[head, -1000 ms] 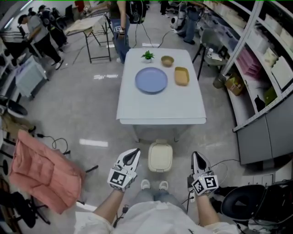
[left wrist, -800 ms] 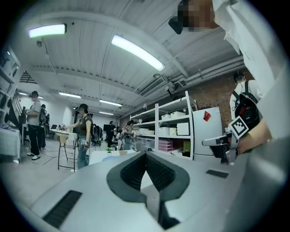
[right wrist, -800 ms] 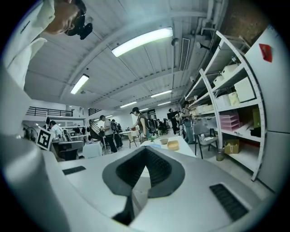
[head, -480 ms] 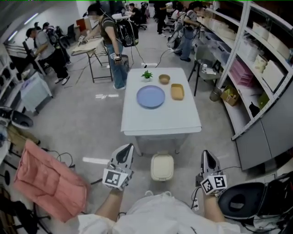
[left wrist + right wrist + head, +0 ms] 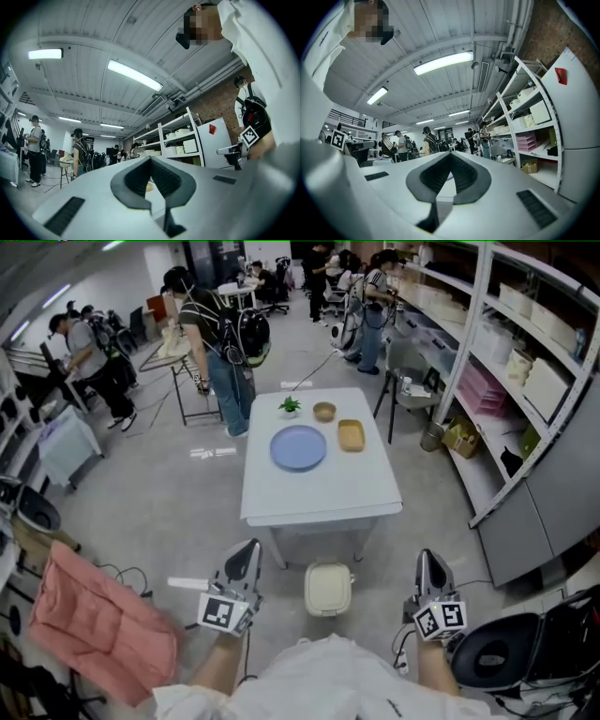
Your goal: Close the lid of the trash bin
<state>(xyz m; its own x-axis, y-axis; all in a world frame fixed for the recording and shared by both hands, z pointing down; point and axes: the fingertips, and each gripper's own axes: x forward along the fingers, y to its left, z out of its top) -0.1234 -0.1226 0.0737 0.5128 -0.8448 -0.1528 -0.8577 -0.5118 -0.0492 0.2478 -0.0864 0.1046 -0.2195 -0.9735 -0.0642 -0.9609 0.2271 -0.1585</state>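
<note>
Here the left gripper (image 5: pixel 250 547) and the right gripper (image 5: pixel 427 559) are both pinched fully together with nothing between their jaws, and each is held out in front of the person. The trash bin (image 5: pixel 328 589) stands on the grey floor (image 5: pixel 169 502) between the two grippers, somewhat nearer the left one, with its cream lid lying flat and closed. Just beyond the gripper tips is a white table (image 5: pixel 319 493), and the bin sits at its near edge. On the table's far half are a blue plate (image 5: pixel 298 447), a yellow tray (image 5: pixel 351 435), a small bowl (image 5: pixel 324 412) and a little plant (image 5: pixel 290 406). A pink cloth (image 5: pixel 98 624) lies out to the left of the left gripper, and white shelving (image 5: pixel 525 362) runs along the wall out to the right of the right gripper. People stand far beyond the table.

Only the head view shows the bin, the floor and the tabletop things. The two gripper views look out level instead: they show the ribbed ceiling with strip lights (image 5: pixel 443 63) and a brick wall (image 5: pixel 220 101). The left gripper view also catches the other gripper's marker cube at its right.
</note>
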